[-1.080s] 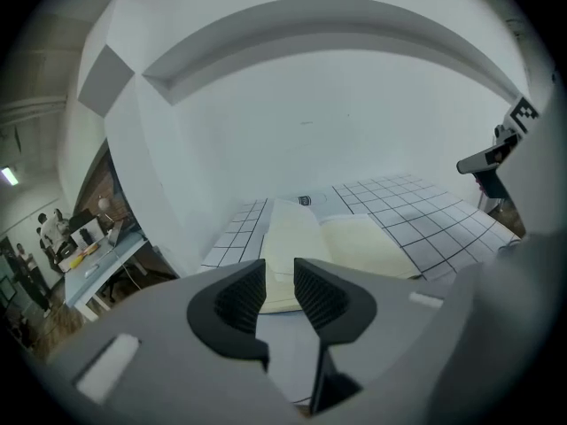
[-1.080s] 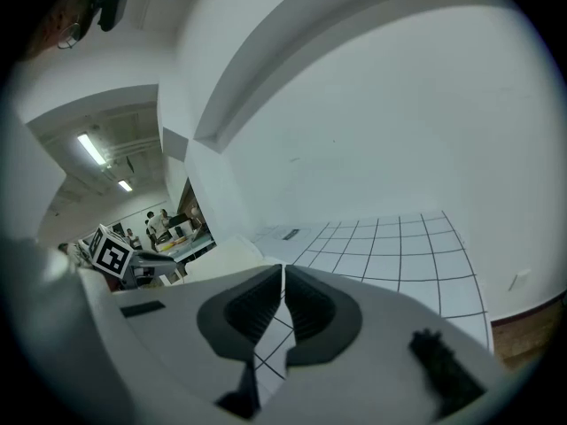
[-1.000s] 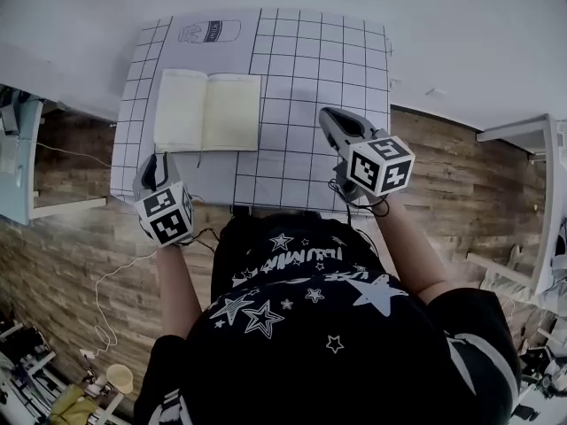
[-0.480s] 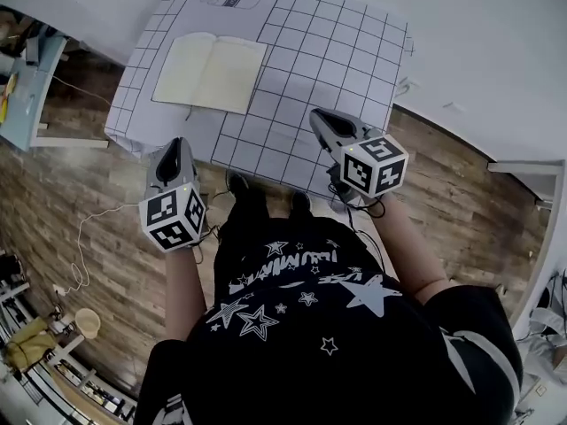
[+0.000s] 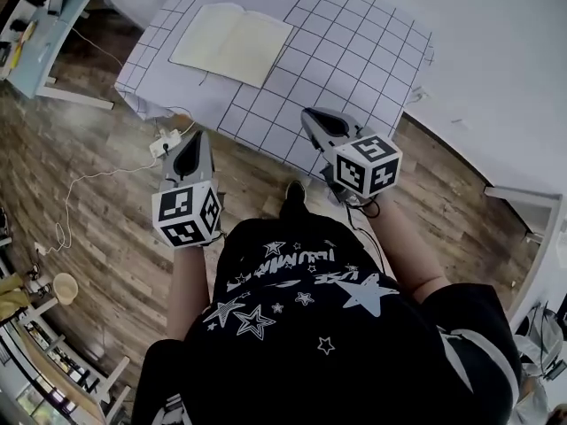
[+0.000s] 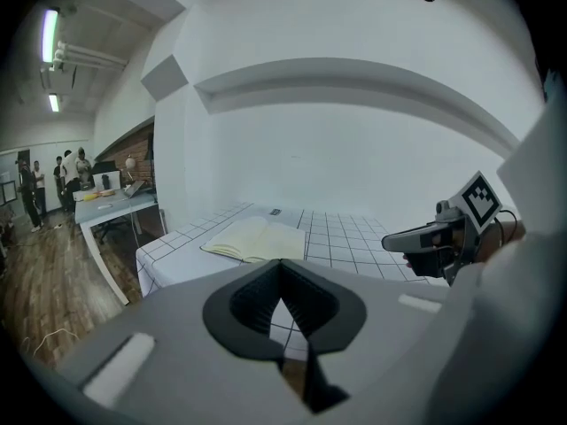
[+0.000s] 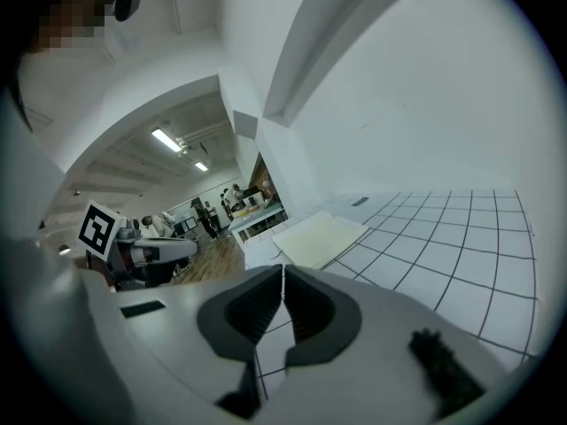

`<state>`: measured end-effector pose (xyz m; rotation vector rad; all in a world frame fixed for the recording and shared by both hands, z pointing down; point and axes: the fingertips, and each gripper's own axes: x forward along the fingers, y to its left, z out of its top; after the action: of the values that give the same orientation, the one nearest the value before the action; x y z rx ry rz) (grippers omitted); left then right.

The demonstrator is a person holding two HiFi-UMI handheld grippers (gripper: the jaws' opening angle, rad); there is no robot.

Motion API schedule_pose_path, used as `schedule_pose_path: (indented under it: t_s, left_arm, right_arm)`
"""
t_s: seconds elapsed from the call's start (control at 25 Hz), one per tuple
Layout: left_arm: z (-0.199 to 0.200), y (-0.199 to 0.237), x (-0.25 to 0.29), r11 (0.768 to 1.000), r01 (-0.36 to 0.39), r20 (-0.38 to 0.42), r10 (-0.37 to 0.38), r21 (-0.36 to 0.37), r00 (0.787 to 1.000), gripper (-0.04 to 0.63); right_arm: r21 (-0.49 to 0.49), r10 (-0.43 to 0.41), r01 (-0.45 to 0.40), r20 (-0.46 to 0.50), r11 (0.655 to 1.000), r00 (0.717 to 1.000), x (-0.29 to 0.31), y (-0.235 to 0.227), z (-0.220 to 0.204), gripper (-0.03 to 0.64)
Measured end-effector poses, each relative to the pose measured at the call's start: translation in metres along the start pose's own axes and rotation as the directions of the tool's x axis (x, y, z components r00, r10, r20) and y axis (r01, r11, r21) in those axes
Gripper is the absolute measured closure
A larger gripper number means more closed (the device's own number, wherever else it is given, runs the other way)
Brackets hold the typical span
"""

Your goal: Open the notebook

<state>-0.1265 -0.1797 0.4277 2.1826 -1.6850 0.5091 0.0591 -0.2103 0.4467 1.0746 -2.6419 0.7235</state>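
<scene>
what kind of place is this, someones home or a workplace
Probably a shared workspace or lab, not a home: a grid-marked table holding an open notebook, people standing by another desk, and strip lights over a wood-look floor.

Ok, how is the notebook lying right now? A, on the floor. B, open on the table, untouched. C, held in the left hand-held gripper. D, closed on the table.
B: the notebook lies open, pages up, on the checked tablecloth, with the left hand-held gripper, its jaws just closed on nothing, and the right hand-held gripper both apart from it.
</scene>
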Motion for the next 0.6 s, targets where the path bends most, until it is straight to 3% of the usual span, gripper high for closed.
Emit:
schedule_pose_path:
  t_s: [0.32, 0.6]
  left_arm:
    - [-0.019, 0.013, -0.058, 0.996, -0.023, 0.036, 0.027, -0.088, 0.999, 0.586]
    - [-0.047, 0.028, -0.131, 0.993, -0.052, 0.067, 0.06, -0.11, 0.996, 0.586]
  right_arm:
    - [-0.058, 0.067, -0.069, -0.037, 0.996, 0.997, 0.007, 0.064, -0.01, 0.597]
    - [-0.12, 0.118, -0.125, -0.065, 0.985, 0.991, -0.008, 0.142, -0.029, 0.598]
